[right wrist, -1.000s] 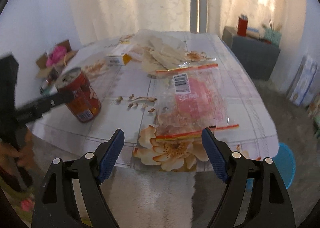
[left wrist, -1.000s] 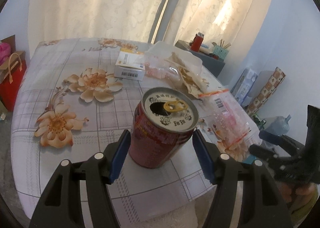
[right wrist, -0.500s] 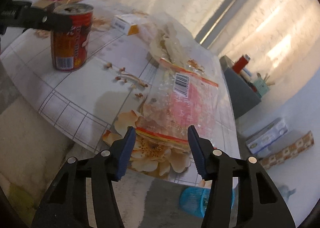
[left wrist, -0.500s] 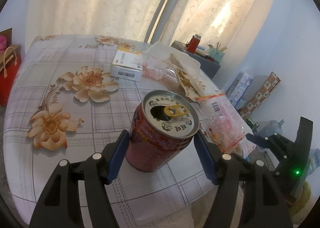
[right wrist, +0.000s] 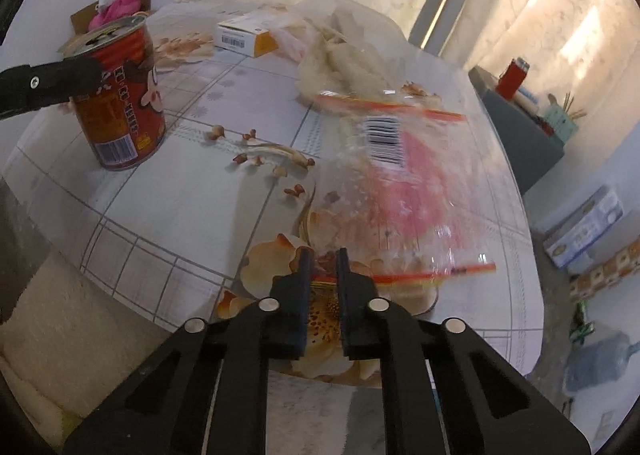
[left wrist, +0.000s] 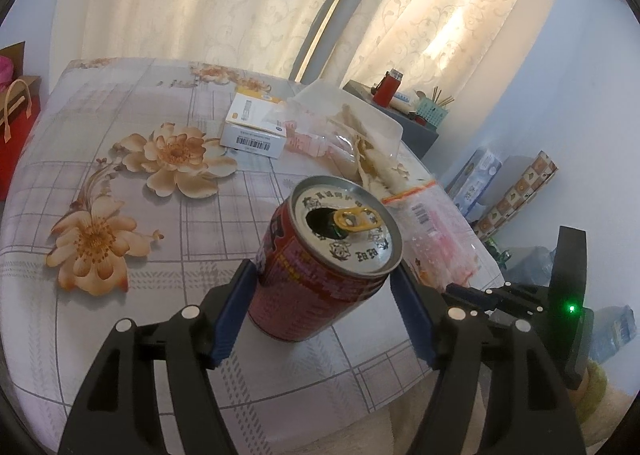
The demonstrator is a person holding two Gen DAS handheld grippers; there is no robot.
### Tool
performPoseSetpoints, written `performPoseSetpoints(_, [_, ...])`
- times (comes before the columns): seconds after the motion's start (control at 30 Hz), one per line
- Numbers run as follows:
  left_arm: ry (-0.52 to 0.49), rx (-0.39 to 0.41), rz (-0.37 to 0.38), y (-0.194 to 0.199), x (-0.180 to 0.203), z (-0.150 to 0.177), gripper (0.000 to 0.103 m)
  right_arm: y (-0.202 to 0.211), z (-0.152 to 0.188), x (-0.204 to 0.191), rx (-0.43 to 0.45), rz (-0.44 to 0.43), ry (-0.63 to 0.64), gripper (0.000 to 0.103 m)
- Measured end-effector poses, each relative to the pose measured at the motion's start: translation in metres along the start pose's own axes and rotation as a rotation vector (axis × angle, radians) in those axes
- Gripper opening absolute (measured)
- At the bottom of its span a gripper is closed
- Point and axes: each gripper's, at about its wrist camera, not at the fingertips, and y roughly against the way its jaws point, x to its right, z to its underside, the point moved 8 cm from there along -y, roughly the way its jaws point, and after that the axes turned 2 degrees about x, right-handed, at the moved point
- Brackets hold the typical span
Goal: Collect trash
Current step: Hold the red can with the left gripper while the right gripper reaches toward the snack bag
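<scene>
A red drink can (left wrist: 344, 231) with an open tab leans tilted on the flowered tablecloth (left wrist: 120, 335). My left gripper (left wrist: 322, 271) holds it between its blue pads; the jaws are opening slightly, with the pads still against the can's sides. In the right wrist view the can (right wrist: 120, 107) stands at the far left with a left finger (right wrist: 48, 85) across it. My right gripper (right wrist: 323, 259) is shut on the near edge of a clear zip bag (right wrist: 400, 183) with pink contents and a barcode. The same bag (left wrist: 436, 239) lies just right of the can.
A white and yellow box (right wrist: 244, 33) and a crumpled clear bag of pale wrappers (right wrist: 344, 55) lie further back. Small brown scraps (right wrist: 260, 155) dot the cloth between can and zip bag. The table's rounded edge runs close to both grippers; a blue water bottle (right wrist: 596, 363) lies on the floor.
My right gripper dropped toward the table edge and closed from wide open onto the zip bag's near edge. The can went from upright to tilted in the left gripper.
</scene>
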Motion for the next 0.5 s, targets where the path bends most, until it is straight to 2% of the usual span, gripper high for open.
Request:
performPoseSetpoints(0.2, [0.000,-0.004,-0.025,0.001,0.001,0.003,0.067,0.009,0.002,0.000,0.007,-0.057,-0.054,0.005])
performPoseSetpoints(0.4, [-0.008,-0.008,-0.053,0.002,0.001,0.006,0.067,0.026,0.008,-0.006,0.013,-0.164,-0.143,0.005])
performPoseSetpoints(0.47, [-0.011,-0.009,-0.059,0.003,0.000,0.007,0.067,0.029,0.011,-0.008,0.010,-0.227,-0.180,0.006])
performPoseSetpoints(0.5, [-0.011,-0.009,-0.063,0.004,0.000,0.007,0.067,0.031,0.012,-0.008,0.019,-0.245,-0.203,0.013])
